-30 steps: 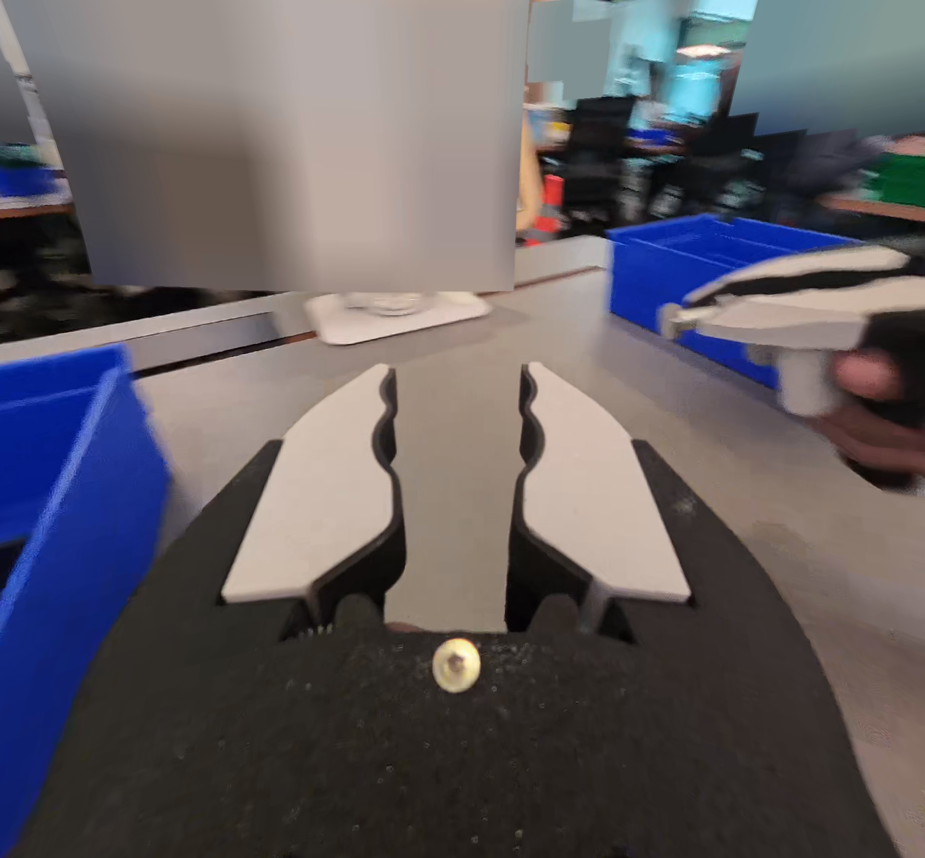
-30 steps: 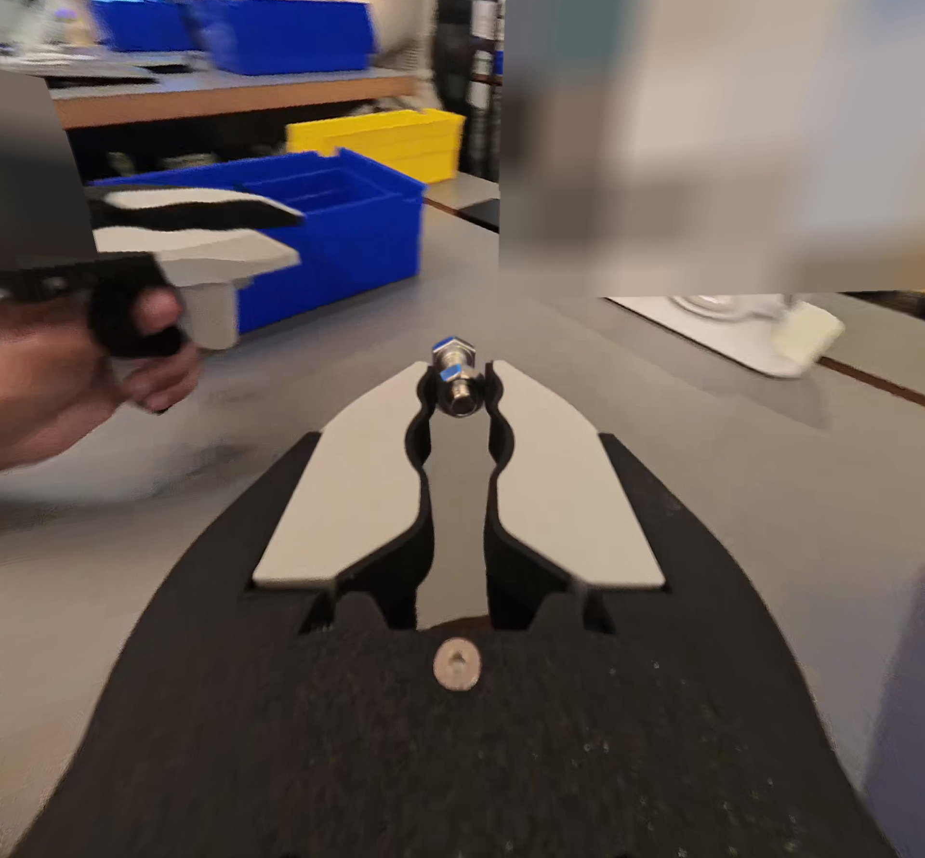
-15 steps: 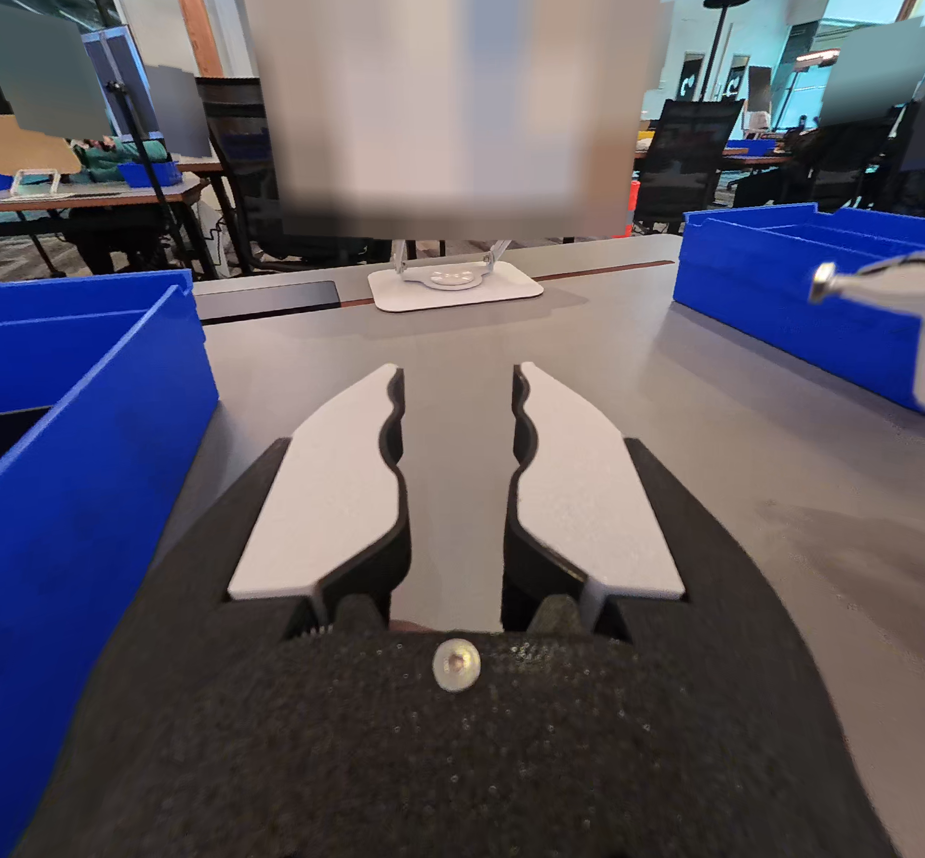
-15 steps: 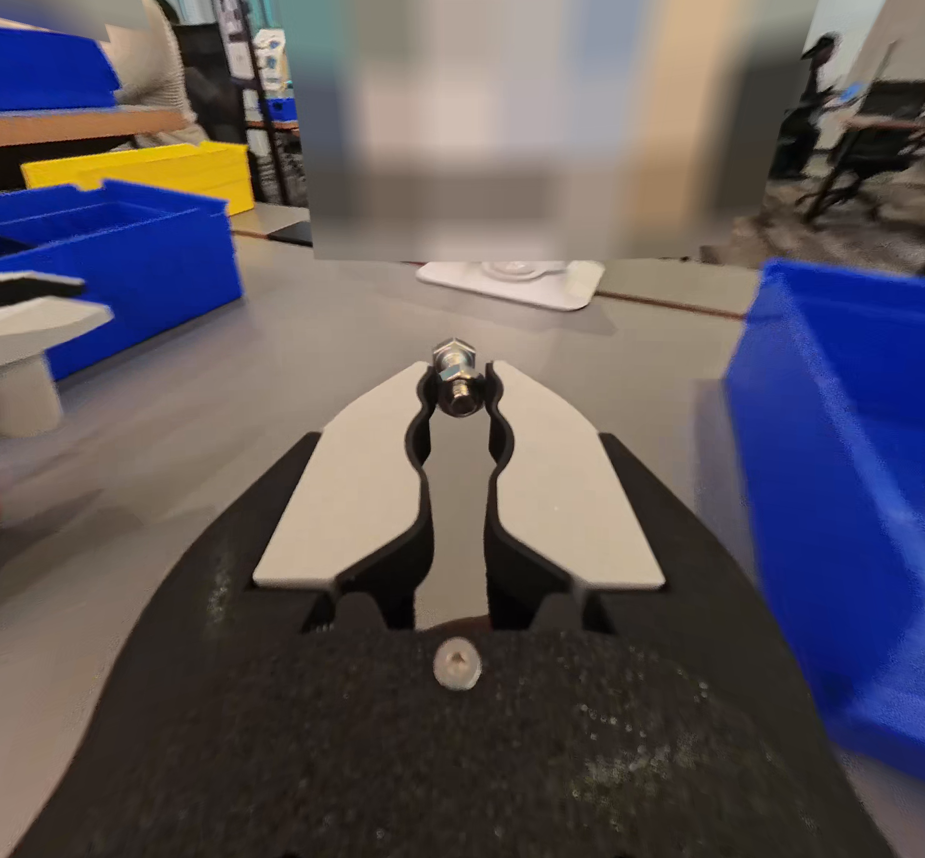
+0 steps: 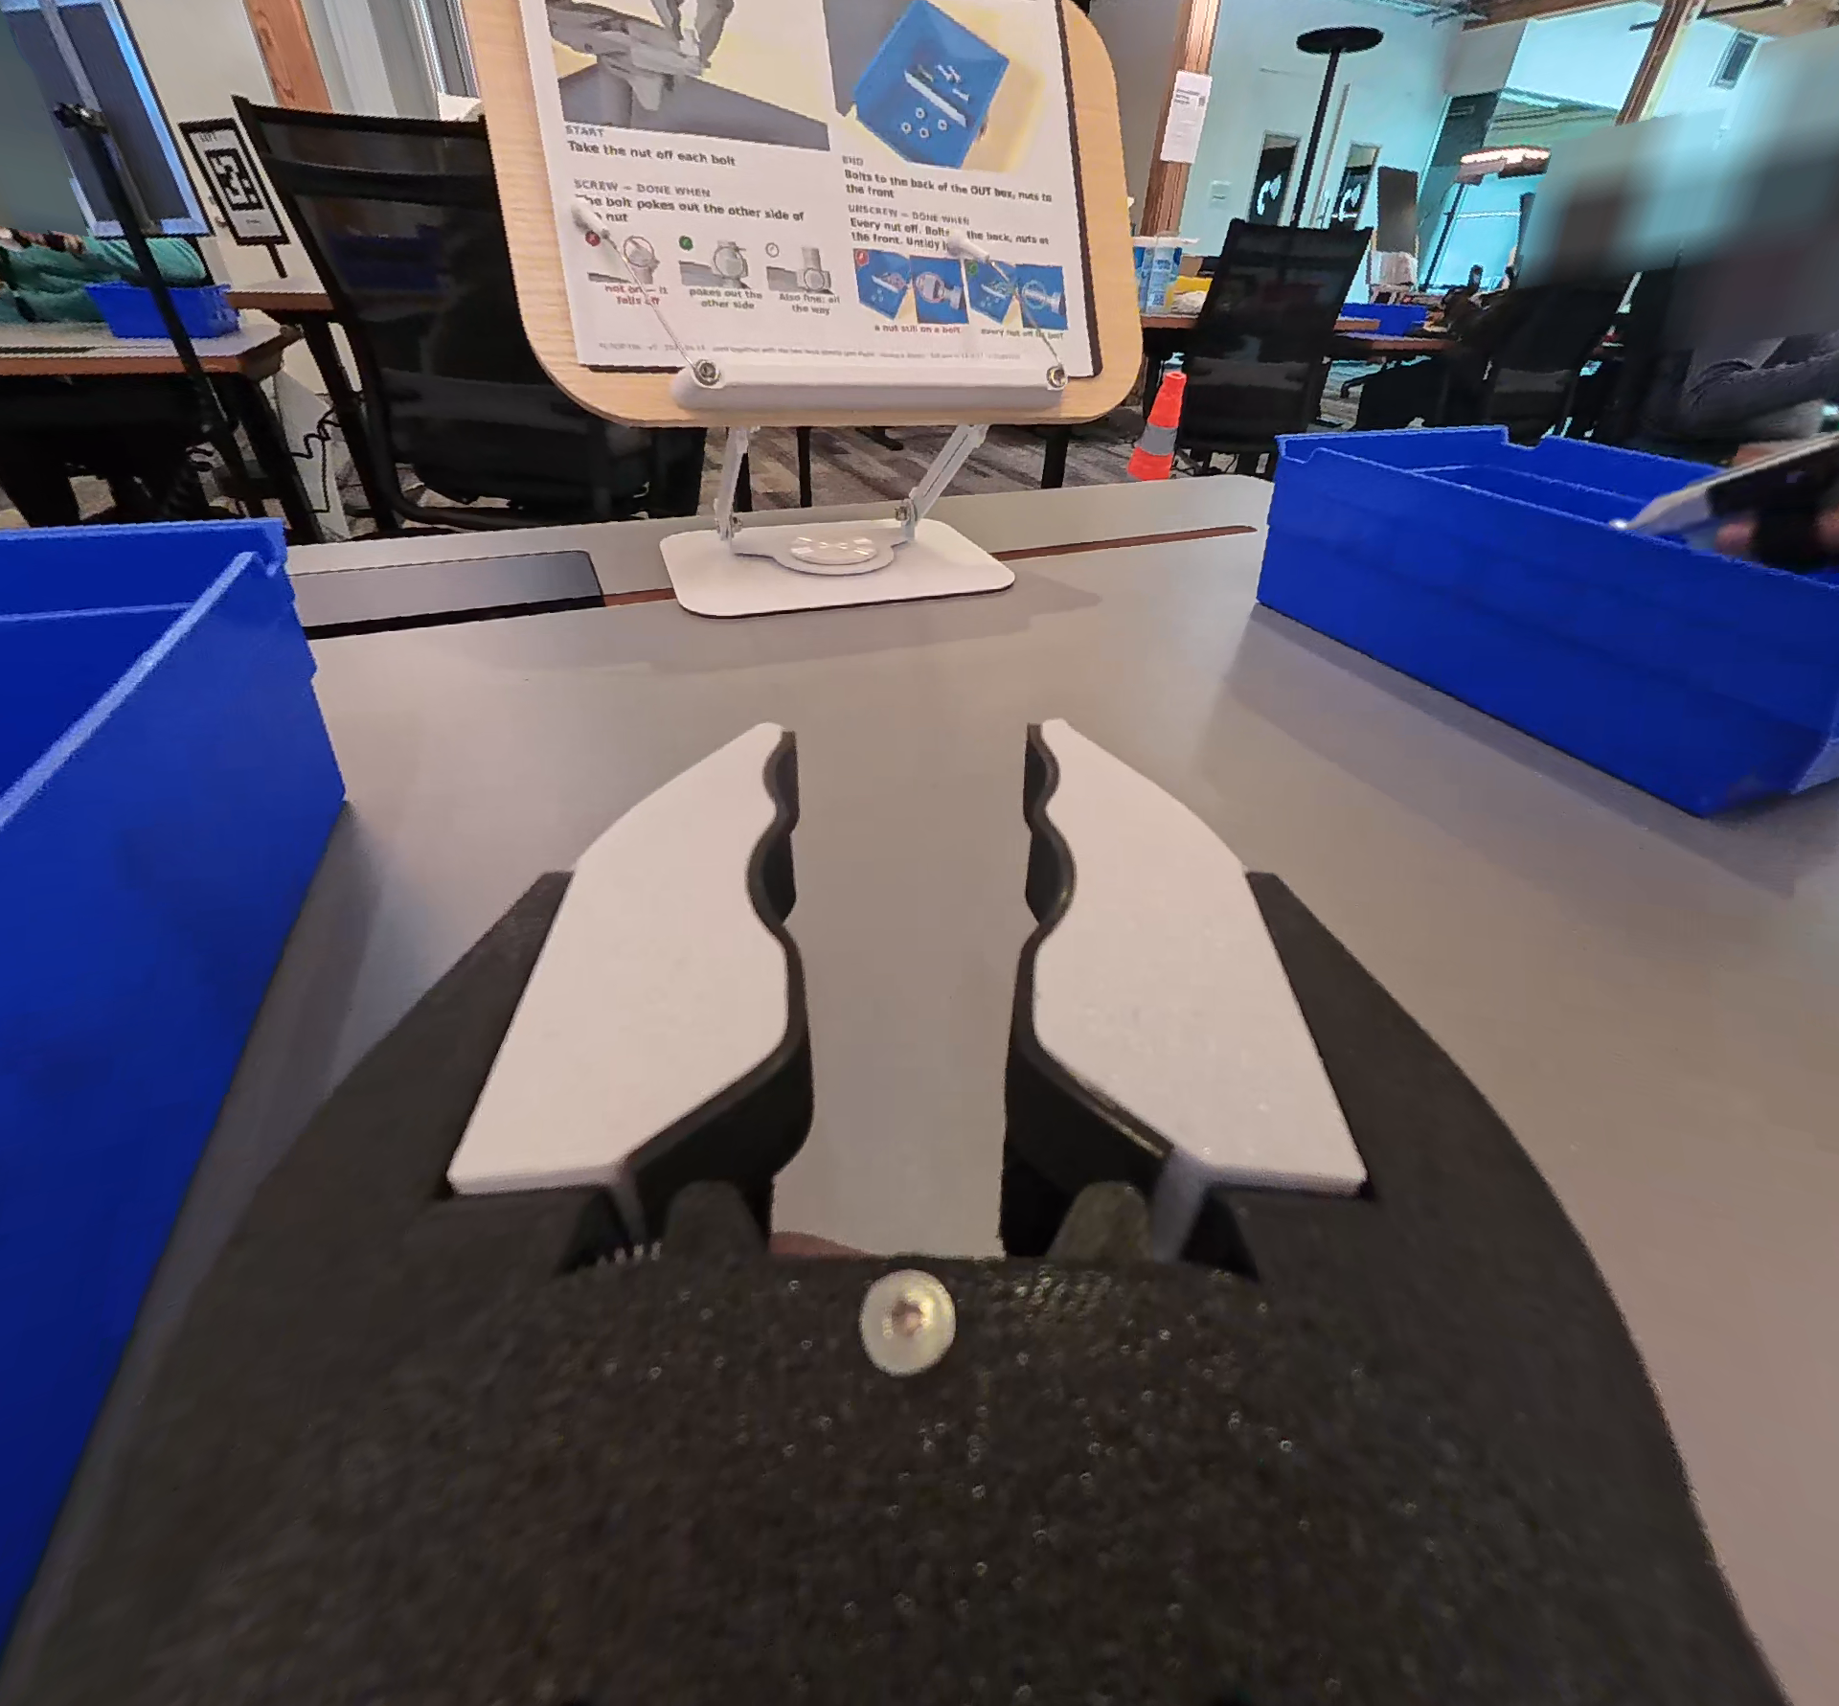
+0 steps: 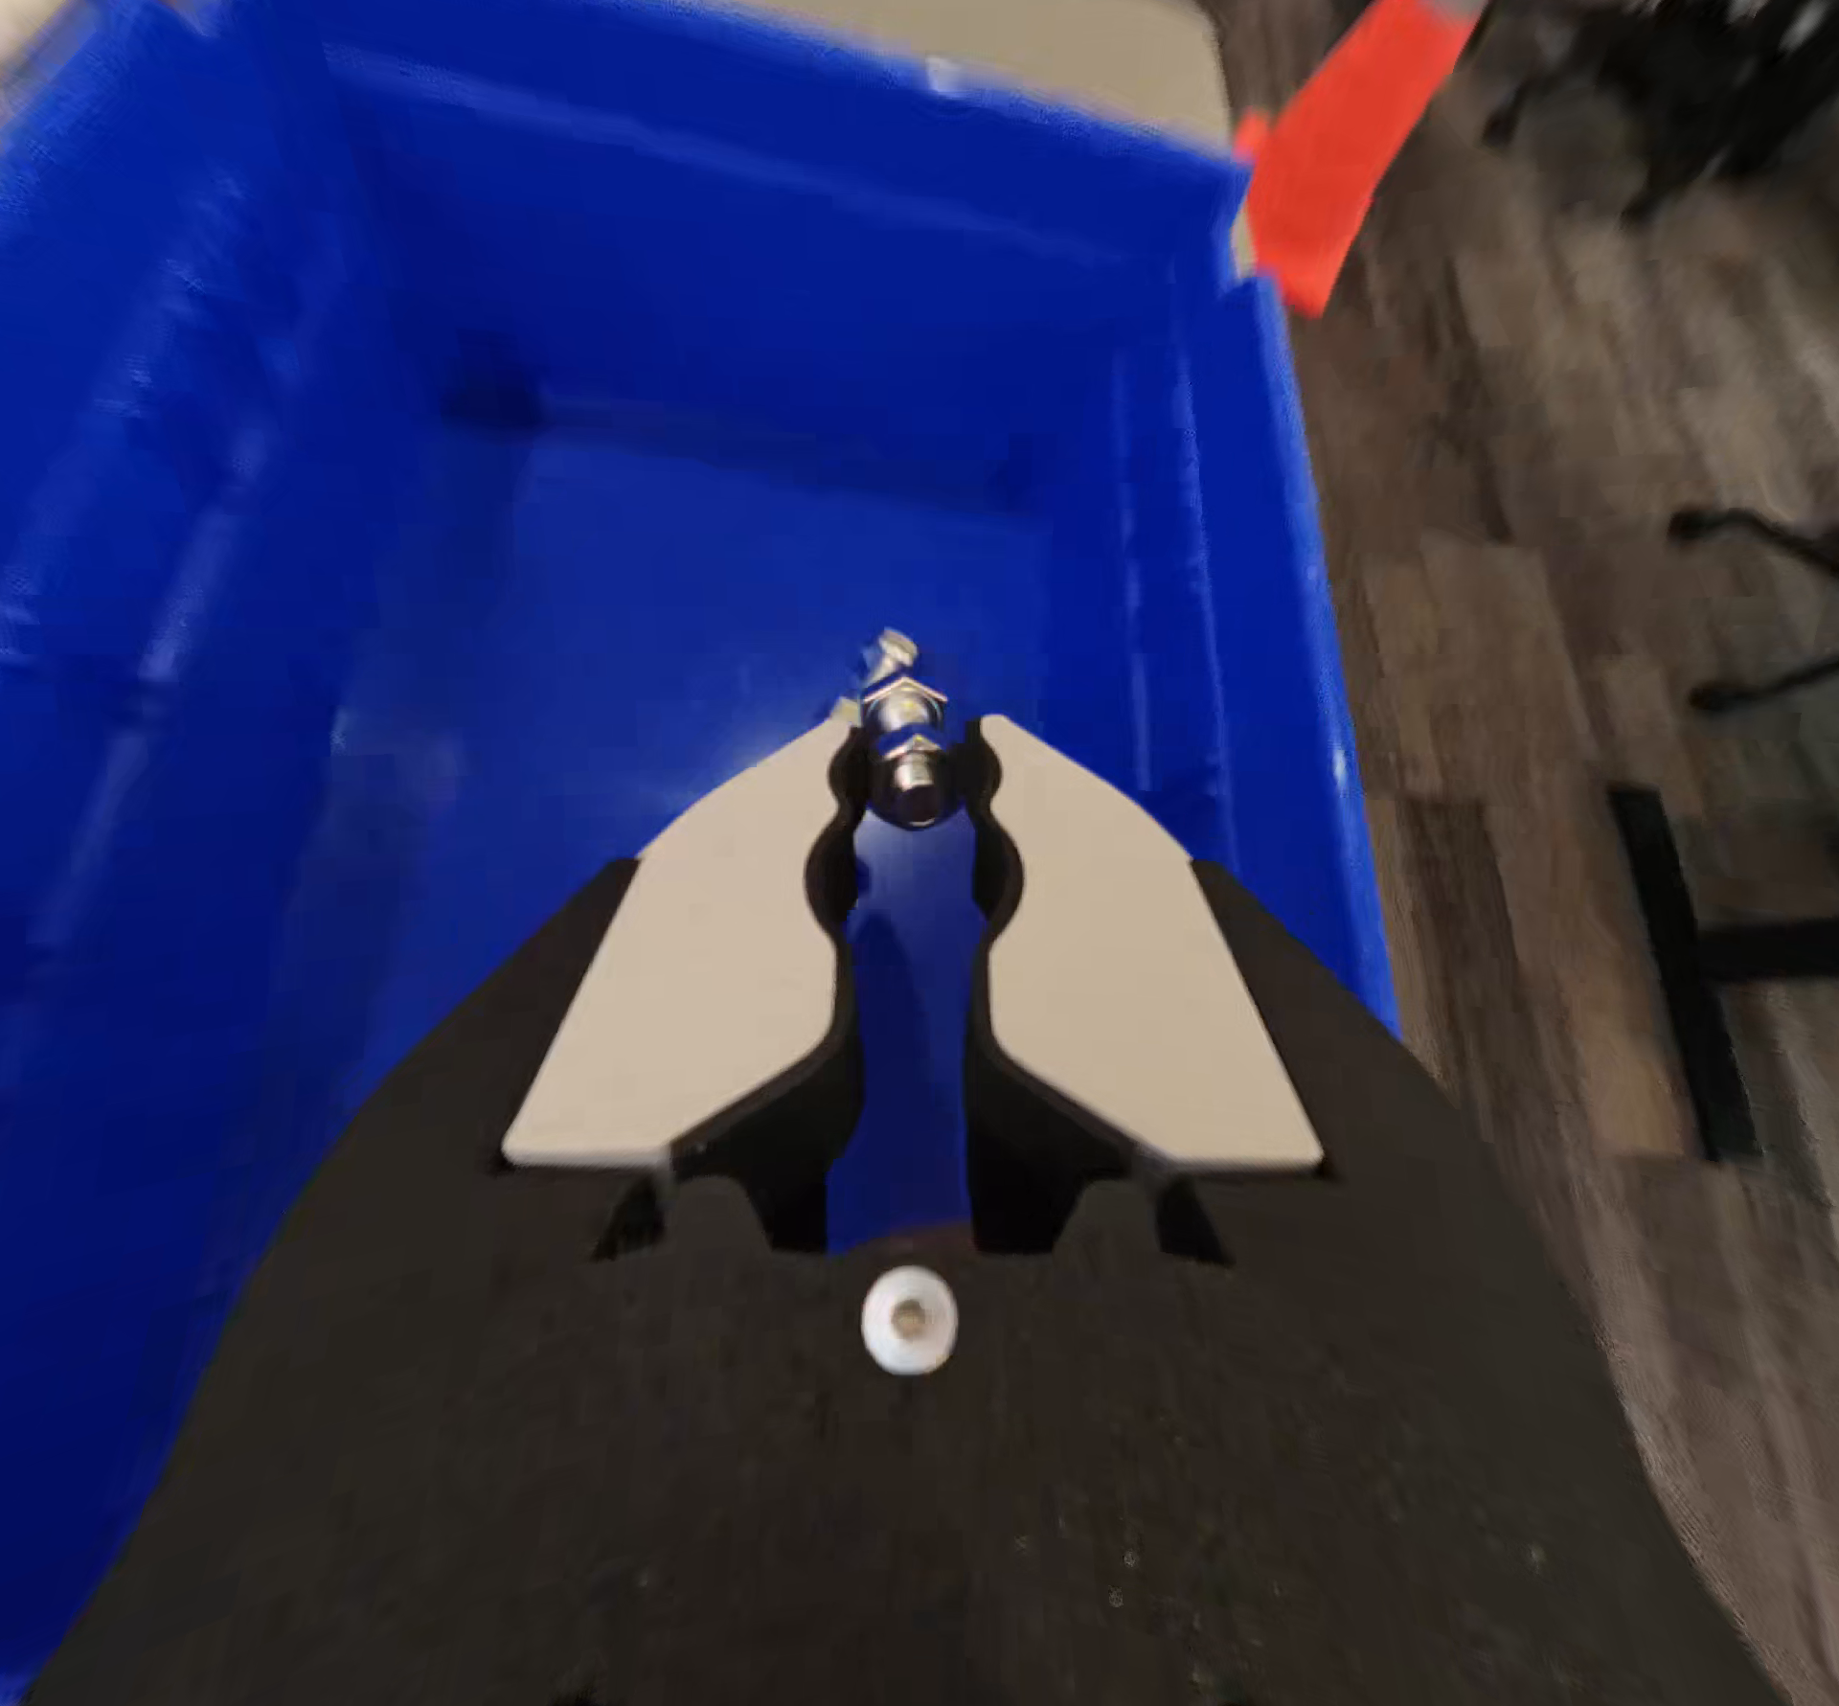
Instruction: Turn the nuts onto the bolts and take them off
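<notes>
My right gripper (image 6: 911, 743) is shut on a silver bolt with a nut on it (image 6: 904, 731), held between its fingertips. It points down into a blue bin (image 6: 557, 424) and holds the bolt above the bin's floor. My left gripper (image 5: 908, 753) is open and empty, low over the grey table (image 5: 995, 663), pointing at an instruction board. The right gripper's tip (image 5: 1732, 489) shows at the far right of the left wrist view, over the right blue bin (image 5: 1532, 583).
A second blue bin (image 5: 129, 842) stands close on the left of my left gripper. An instruction board on a white stand (image 5: 836, 559) is at the table's far edge. An orange cone (image 6: 1363, 86) and wood-look floor lie beyond the right bin. The grippers' ends are close to 50 centimetres from one another.
My right gripper has swung right and tipped down, carrying the bolt from over the table to over the inside of the right blue bin. My left gripper has stayed open and nearly still.
</notes>
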